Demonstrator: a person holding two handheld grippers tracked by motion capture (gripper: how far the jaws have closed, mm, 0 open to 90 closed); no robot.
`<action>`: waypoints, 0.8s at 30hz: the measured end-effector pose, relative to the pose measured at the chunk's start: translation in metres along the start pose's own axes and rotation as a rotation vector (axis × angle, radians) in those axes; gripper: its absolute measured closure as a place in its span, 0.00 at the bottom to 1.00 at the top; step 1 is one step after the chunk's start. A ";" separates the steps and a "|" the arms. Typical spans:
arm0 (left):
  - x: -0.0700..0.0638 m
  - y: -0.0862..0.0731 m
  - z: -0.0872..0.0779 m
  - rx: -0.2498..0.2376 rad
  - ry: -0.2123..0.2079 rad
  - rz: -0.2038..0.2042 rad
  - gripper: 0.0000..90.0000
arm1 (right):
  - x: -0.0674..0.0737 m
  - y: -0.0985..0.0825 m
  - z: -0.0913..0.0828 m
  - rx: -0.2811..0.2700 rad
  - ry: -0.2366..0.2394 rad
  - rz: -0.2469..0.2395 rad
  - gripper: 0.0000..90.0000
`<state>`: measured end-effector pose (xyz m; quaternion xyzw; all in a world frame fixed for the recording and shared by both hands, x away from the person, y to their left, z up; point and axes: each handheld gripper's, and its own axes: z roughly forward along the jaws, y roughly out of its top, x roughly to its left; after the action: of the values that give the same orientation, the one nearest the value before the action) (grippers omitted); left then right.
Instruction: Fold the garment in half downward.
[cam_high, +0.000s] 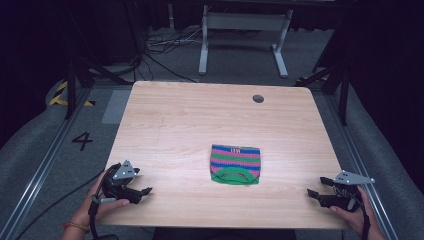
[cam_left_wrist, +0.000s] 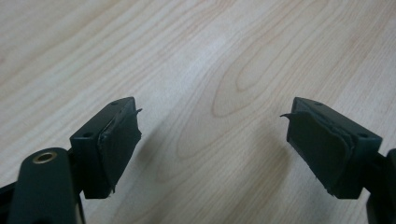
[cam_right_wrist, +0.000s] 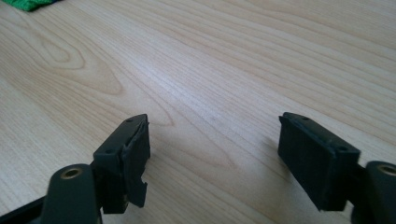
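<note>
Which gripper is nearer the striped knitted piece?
Left, narrowly. The left gripper sits off the left side of the striped knitted piece; the right gripper sits off its right side.

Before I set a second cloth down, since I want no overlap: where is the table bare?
The table is bare beyond the striped cloth up to the round hole, and on either side between it and the left gripper and right gripper. Only the near middle is taken.
</note>
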<state>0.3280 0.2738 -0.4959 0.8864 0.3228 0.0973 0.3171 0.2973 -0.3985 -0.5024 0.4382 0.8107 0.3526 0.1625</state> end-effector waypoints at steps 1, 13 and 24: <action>0.000 -0.002 0.001 -0.018 -0.010 -0.014 0.17 | -0.001 -0.001 0.000 -0.011 -0.003 0.002 0.26; 0.001 -0.006 0.003 -0.060 0.007 -0.021 0.16 | -0.002 -0.001 0.003 -0.011 -0.021 -0.007 0.23; 0.000 -0.007 0.002 -0.058 0.032 -0.042 0.15 | -0.002 -0.001 0.003 -0.011 -0.025 -0.002 0.23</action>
<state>0.3255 0.2768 -0.5017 0.8682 0.3435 0.1138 0.3394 0.2996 -0.3992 -0.5051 0.4407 0.8071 0.3514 0.1758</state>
